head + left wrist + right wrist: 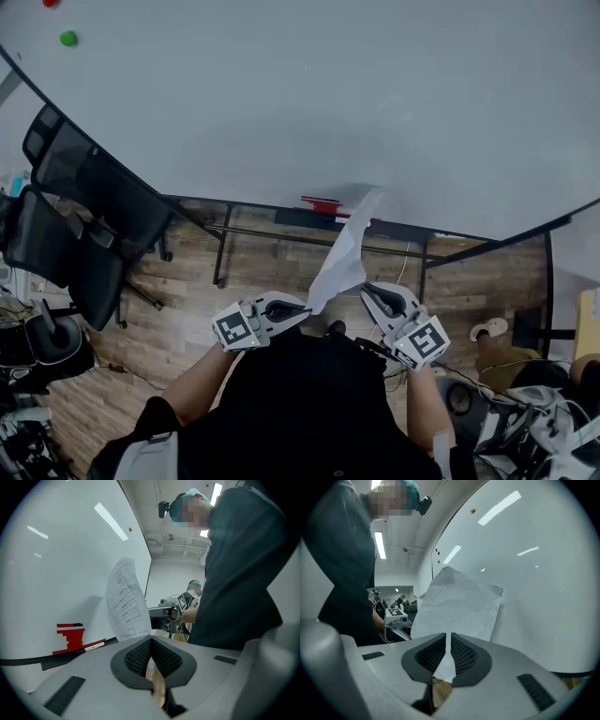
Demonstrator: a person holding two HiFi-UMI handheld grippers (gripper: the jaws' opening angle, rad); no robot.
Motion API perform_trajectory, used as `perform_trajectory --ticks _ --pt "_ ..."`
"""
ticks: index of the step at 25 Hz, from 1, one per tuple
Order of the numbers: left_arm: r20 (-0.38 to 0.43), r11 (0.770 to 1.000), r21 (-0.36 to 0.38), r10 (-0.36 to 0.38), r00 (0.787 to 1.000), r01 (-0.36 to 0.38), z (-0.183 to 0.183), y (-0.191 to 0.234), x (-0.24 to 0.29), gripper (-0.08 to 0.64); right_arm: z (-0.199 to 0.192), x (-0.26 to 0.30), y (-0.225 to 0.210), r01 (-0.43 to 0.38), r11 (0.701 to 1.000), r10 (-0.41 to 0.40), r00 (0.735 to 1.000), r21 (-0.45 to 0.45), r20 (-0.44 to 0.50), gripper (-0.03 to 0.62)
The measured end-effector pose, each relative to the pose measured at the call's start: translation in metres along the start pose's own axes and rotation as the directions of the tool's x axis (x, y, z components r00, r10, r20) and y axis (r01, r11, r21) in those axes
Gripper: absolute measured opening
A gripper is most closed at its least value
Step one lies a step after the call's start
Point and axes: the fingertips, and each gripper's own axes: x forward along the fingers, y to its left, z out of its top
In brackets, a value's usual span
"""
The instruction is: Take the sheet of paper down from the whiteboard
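Note:
The sheet of paper (345, 251) hangs free in front of the whiteboard (328, 94), curled and standing on edge between my two grippers. My left gripper (306, 308) is shut, with the sheet's lower corner at its tips (151, 640); the printed side (125, 603) rises just behind them. My right gripper (368, 295) is shut on the sheet's other edge, and the white paper (459, 604) runs down between its pads (446, 639). In the left gripper view the right gripper (155, 614) sits at the paper's far side.
A red eraser (322, 204) and a marker (93, 645) lie on the whiteboard's tray (281, 217). A green magnet (67, 38) and a red one (50, 3) sit at the board's top left. Black office chairs (84, 216) stand at the left; cables and gear (525, 412) at the lower right.

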Motion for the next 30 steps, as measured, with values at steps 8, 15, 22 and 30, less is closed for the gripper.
perform_trajectory --ticks 8,15,22,30 --pt "0.041 0.999 -0.041 0.030 0.999 -0.028 0.000 -0.005 -0.005 0.009 -0.009 -0.004 0.014 -0.006 1.000 0.006 1.000 0.010 -0.012 0.043" --pt "0.026 1.000 -0.019 0.022 0.999 -0.022 -0.002 -0.009 -0.003 0.009 -0.012 -0.010 0.020 -0.010 1.000 0.010 1.000 0.006 -0.013 0.038" --pt "0.007 1.000 0.002 0.014 1.000 -0.014 -0.003 -0.011 -0.005 0.009 -0.016 -0.009 0.024 0.005 1.000 -0.005 1.000 0.010 -0.018 0.031" --pt "0.004 1.000 0.010 -0.005 1.000 0.005 -0.002 -0.005 -0.010 0.009 -0.017 -0.002 0.023 0.027 1.000 -0.027 0.999 0.006 -0.022 0.031"
